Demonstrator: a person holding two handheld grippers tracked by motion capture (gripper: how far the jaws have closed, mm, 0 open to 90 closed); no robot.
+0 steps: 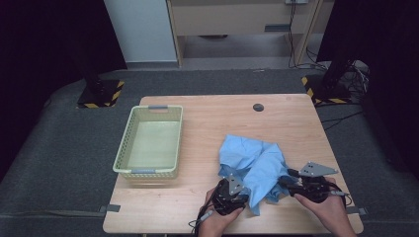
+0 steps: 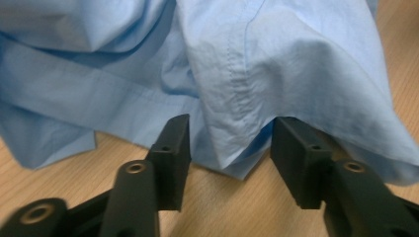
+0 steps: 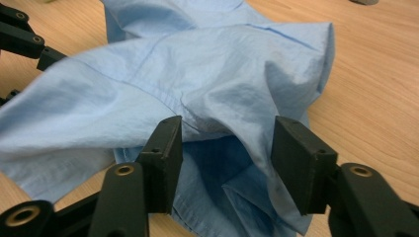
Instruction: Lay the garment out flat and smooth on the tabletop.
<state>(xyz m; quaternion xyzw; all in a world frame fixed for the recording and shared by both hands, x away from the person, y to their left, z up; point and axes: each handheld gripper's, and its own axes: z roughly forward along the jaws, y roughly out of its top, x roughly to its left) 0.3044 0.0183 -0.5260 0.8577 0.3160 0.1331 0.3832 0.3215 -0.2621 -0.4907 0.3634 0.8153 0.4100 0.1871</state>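
Note:
A crumpled light blue shirt point(image 1: 252, 160) lies on the wooden table point(image 1: 217, 113), right of the middle and near the front. My left gripper point(image 1: 240, 181) is at the shirt's front left edge. In the left gripper view its jaws point(image 2: 230, 158) stand apart around a hanging seamed fold of the shirt point(image 2: 276, 64), and the pads do not press on it. My right gripper point(image 1: 285, 181) is at the shirt's front right edge. Its jaws point(image 3: 227, 158) stand open low over the table, with a bulge of the shirt point(image 3: 217, 74) between them.
A pale green plastic basket point(image 1: 148, 171) stands on the table's left half with nothing in it. A small dark round disc point(image 1: 258, 107) sits near the far edge. Black stands with yellow-striped bases rise beyond the table's far corners.

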